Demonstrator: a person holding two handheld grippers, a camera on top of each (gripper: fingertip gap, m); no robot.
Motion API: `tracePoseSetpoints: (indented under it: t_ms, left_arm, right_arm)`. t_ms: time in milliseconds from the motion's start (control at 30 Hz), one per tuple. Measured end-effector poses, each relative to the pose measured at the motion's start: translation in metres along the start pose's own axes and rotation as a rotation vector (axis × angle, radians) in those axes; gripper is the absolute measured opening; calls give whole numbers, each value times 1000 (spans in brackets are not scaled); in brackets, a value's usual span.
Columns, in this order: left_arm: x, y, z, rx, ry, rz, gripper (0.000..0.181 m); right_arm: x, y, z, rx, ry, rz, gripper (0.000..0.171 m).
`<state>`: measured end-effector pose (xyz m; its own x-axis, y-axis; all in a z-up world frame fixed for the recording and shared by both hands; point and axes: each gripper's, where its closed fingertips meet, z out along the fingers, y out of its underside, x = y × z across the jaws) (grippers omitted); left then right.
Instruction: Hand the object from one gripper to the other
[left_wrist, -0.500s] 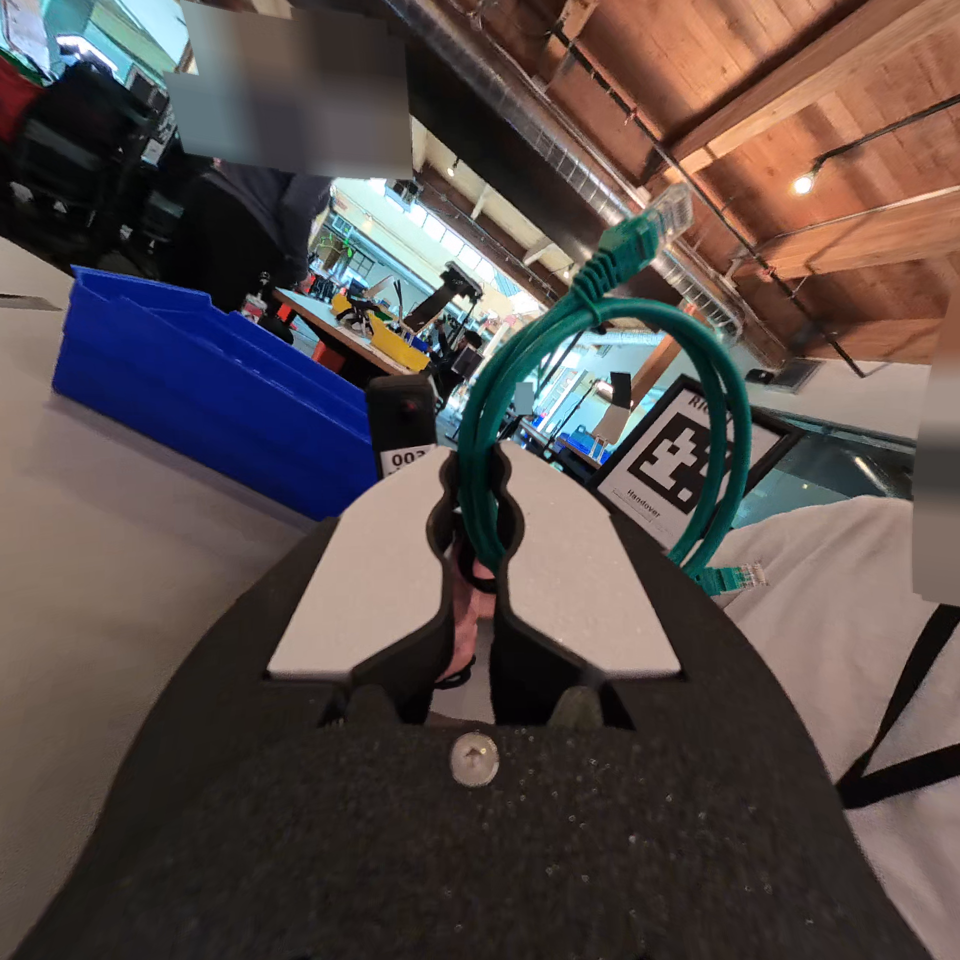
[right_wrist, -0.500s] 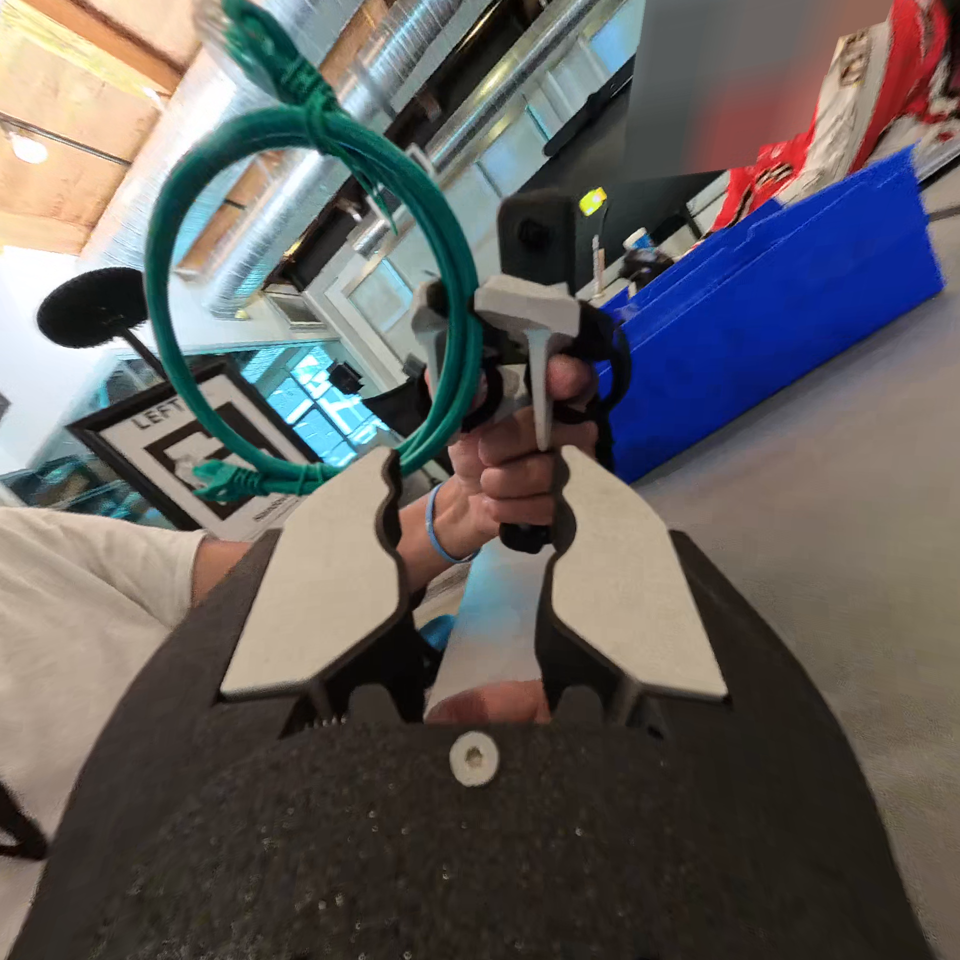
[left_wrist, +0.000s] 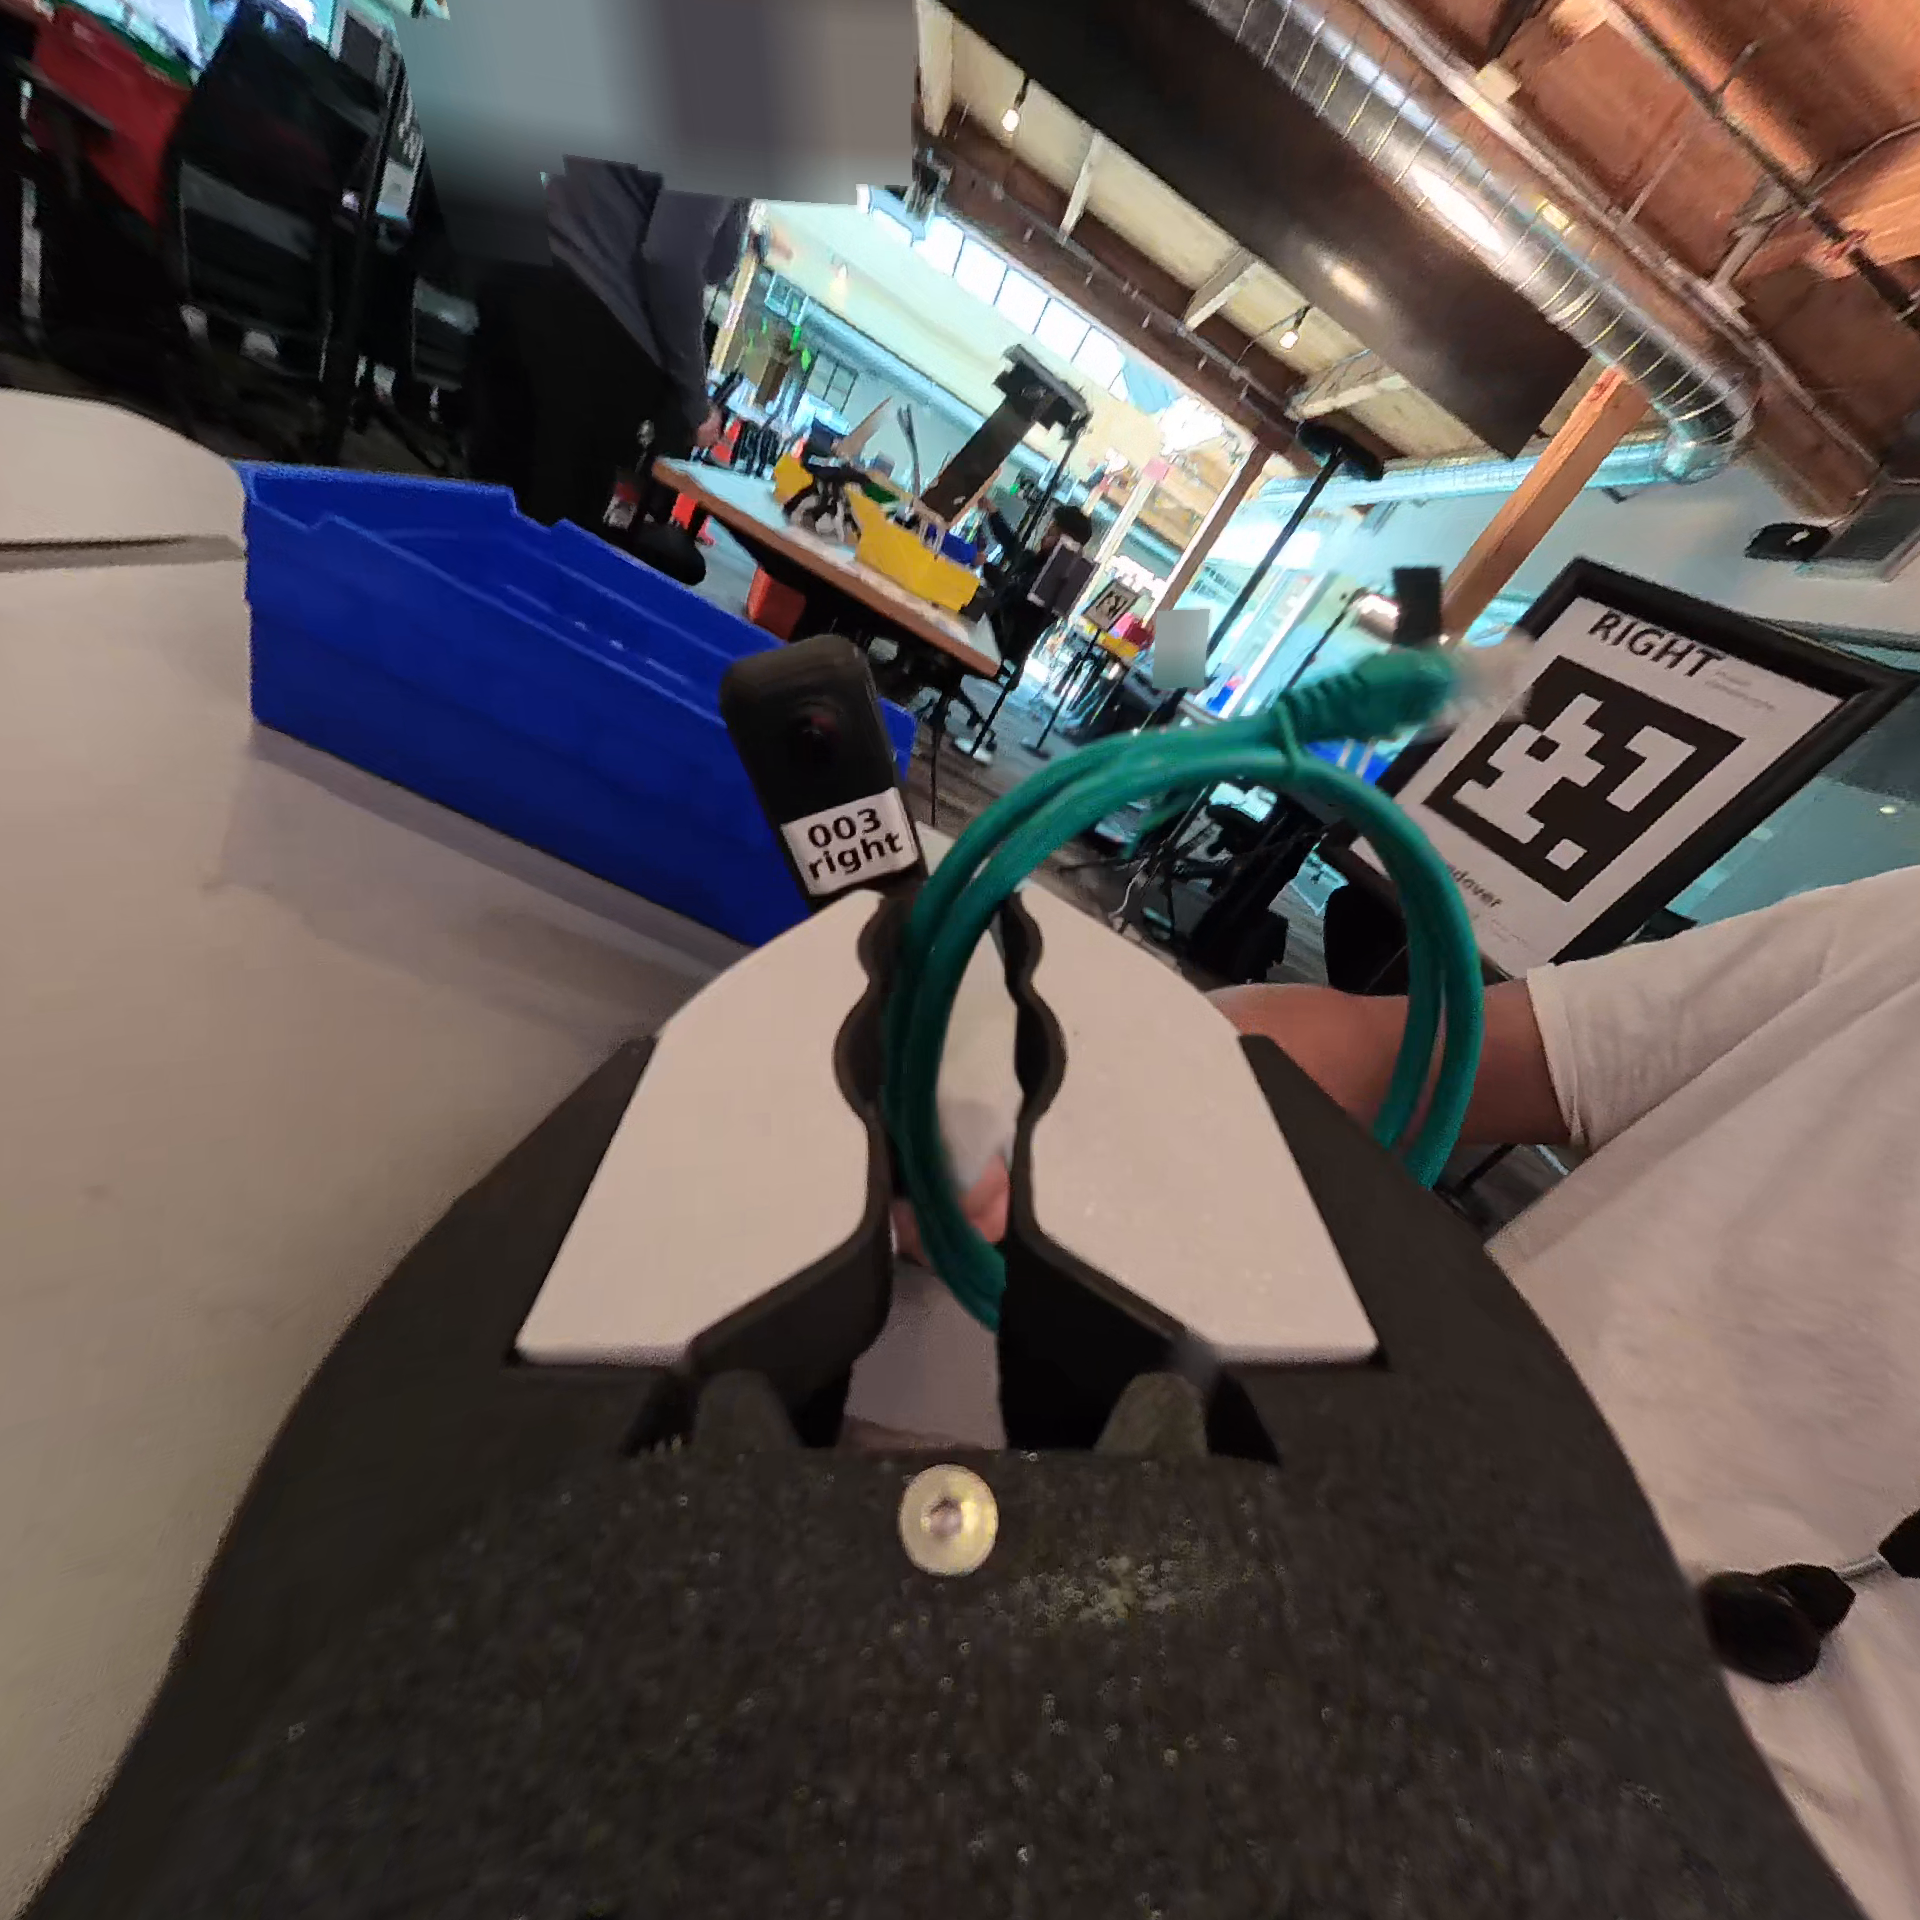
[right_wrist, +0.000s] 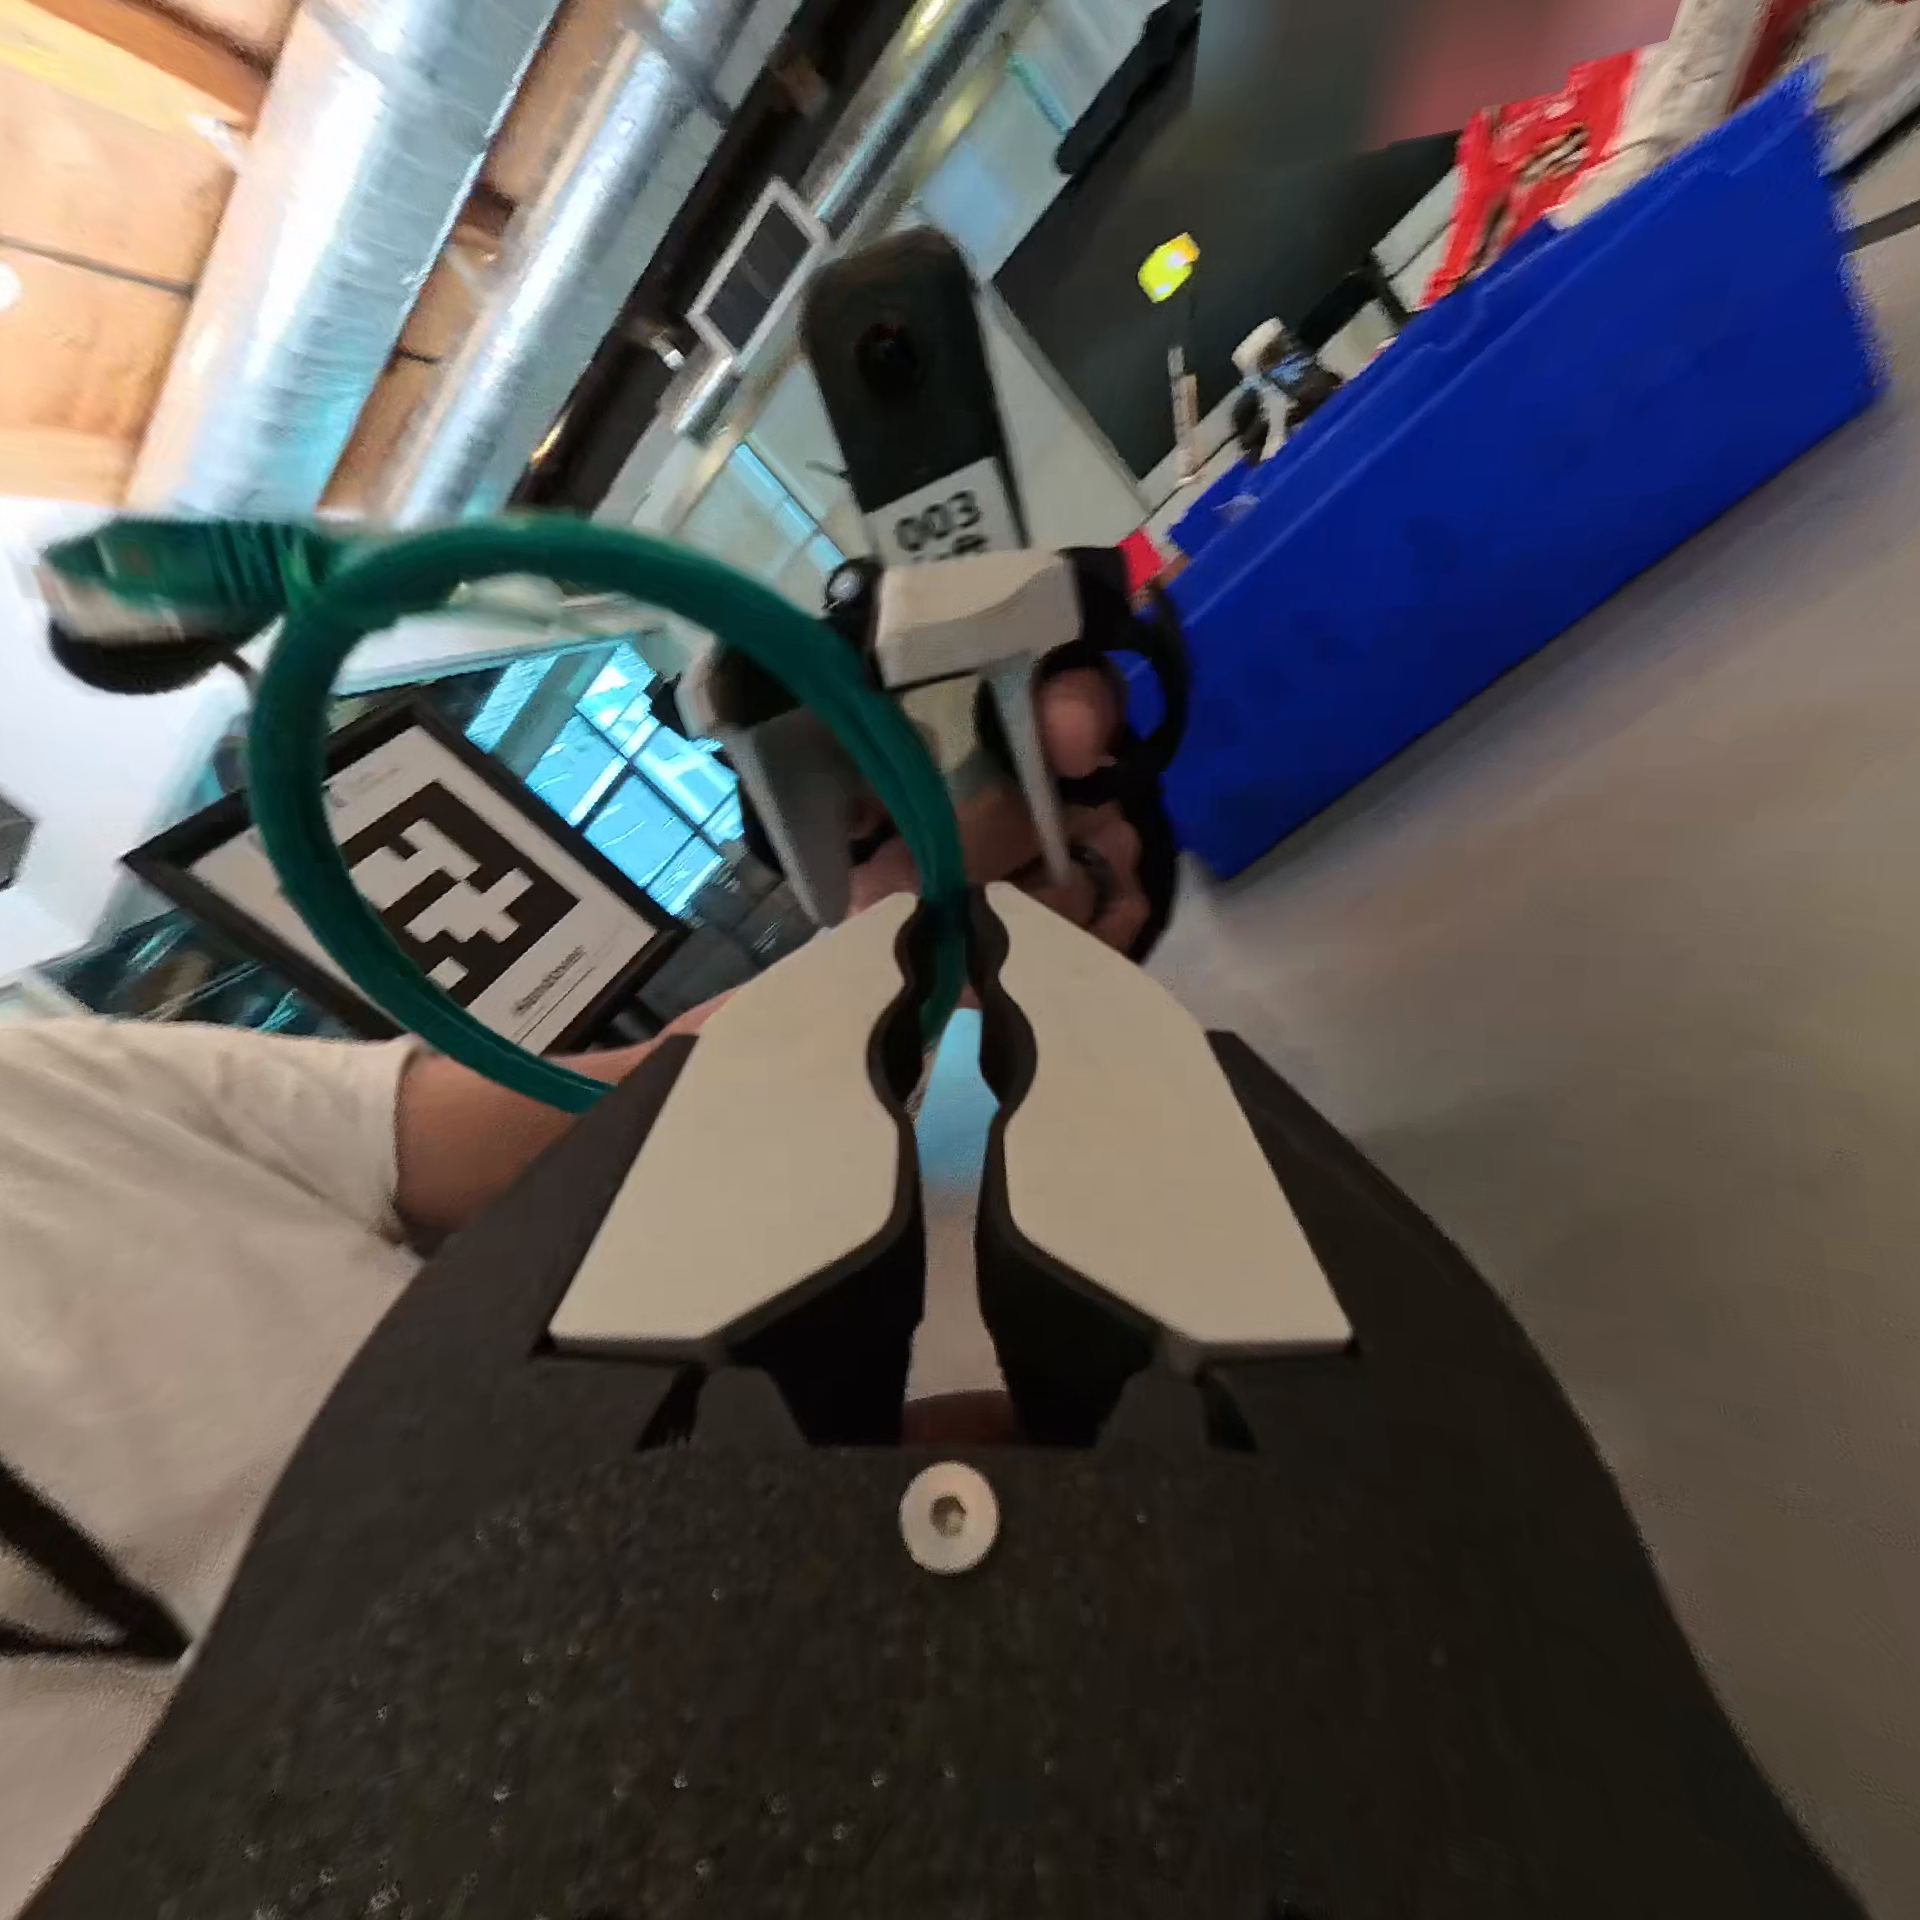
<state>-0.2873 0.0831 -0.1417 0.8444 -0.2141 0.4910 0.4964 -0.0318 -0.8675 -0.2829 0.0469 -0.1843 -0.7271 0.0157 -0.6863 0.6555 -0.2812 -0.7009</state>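
A coiled green network cable (left_wrist: 1444, 987) hangs as a loop between the two grippers, a plug at its top. In the left wrist view it lies in the gap of my left gripper (left_wrist: 951, 914), whose jaws stand a little apart with a sliver of space beside the cable. In the right wrist view my right gripper (right_wrist: 951, 920) is shut on the cable (right_wrist: 291, 831) at its fingertips. The left gripper (right_wrist: 914, 862) faces it closely, held by a hand. The right gripper's black camera stalk (left_wrist: 821, 748) rises just behind the left fingers.
A blue plastic bin (left_wrist: 468, 665) stands on the grey table (left_wrist: 208, 1039) behind the grippers and shows at the right in the right wrist view (right_wrist: 1507, 571). A framed black-and-white marker sign (left_wrist: 1600, 769) stands beside the person's arm (left_wrist: 1351, 1049). A person stands far back. Spacing between my two grippers at the tips: around 5 centimeters.
My right gripper has come forward and shut on the cable. The loop has tipped lower and sits deeper in the left gripper, whose jaws have eased slightly apart.
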Motion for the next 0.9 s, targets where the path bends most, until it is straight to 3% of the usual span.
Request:
tracePoseSetpoints:
  t_ms: [167,267,400,533,600,800,900]
  left_arm:
    - [-20,-10,-24,-29,-185,66,39]
    - [-9,-14,-41,-82,-204,109,46]
    - [23,16,-39,-280,-207,216,50]
    - [28,42,-15,-289,-312,308,53]
    - [27,47,-6,-283,-331,289,50]
    - [30,46,0,-215,-271,172,8]
    - [33,48,-1,-220,-239,170,5]
  right_arm:
    - [25,-11,-20,42,124,62,5]
    - [34,-19,-30,75,172,97,4]
    - [45,-26,-38,112,250,102,5]
    - [55,-25,-41,118,318,106,5]
    - [55,-22,-39,109,334,90,5]
    - [57,-12,-38,-11,442,-72,5]
    - [54,-18,-38,7,448,-141,5]
